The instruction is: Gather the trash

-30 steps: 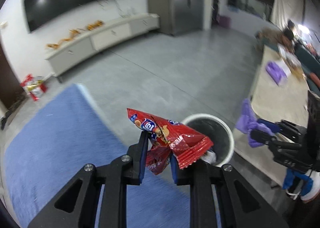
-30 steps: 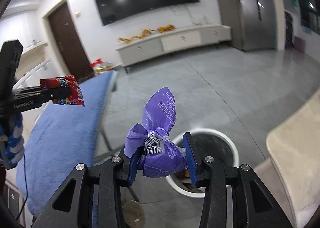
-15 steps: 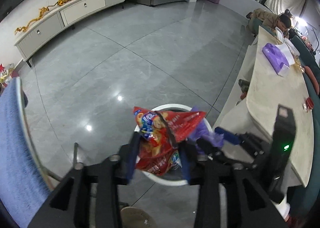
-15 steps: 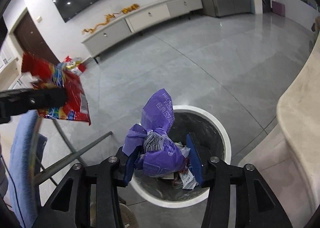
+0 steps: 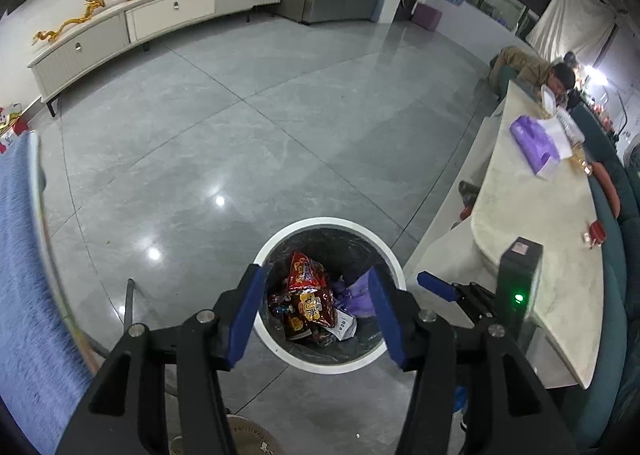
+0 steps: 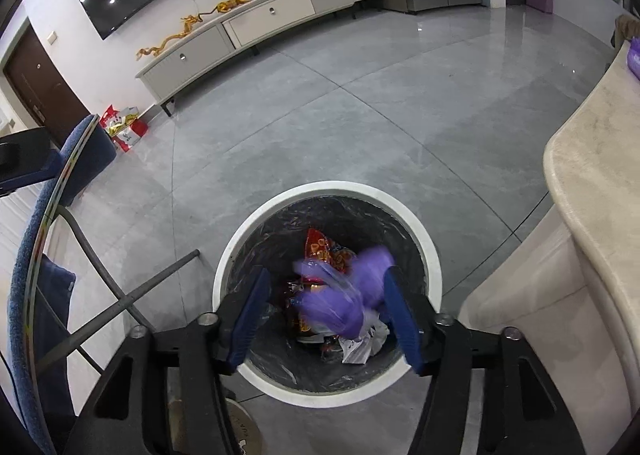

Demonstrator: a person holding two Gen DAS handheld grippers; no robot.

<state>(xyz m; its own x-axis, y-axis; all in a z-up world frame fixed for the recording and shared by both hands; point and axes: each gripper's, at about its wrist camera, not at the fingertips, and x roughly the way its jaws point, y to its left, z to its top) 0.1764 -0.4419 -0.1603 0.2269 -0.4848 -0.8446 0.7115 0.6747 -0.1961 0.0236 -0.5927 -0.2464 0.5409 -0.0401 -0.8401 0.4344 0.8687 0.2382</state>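
Observation:
A round white bin (image 5: 276, 241) with a black liner stands on the grey floor; it also shows in the right wrist view (image 6: 240, 233). The red snack bag (image 5: 306, 295) lies inside it among other wrappers. The purple wrapper (image 6: 352, 291) is blurred, falling into the bin between my right fingers; it also shows in the left wrist view (image 5: 356, 295). My left gripper (image 5: 316, 315) is open and empty above the bin. My right gripper (image 6: 328, 315) is open above the bin and appears beside it in the left wrist view (image 5: 440, 287).
A blue-covered table (image 5: 20, 275) is at the left, with metal legs (image 6: 132, 295) near the bin. A long beige counter (image 5: 536, 235) with a purple tissue pack (image 5: 534, 145) is at the right. A white TV cabinet (image 5: 152, 15) lines the far wall.
Both grippers opened over the bin. The red snack bag dropped from the left gripper into the bin, and the purple wrapper left the right gripper and is falling in.

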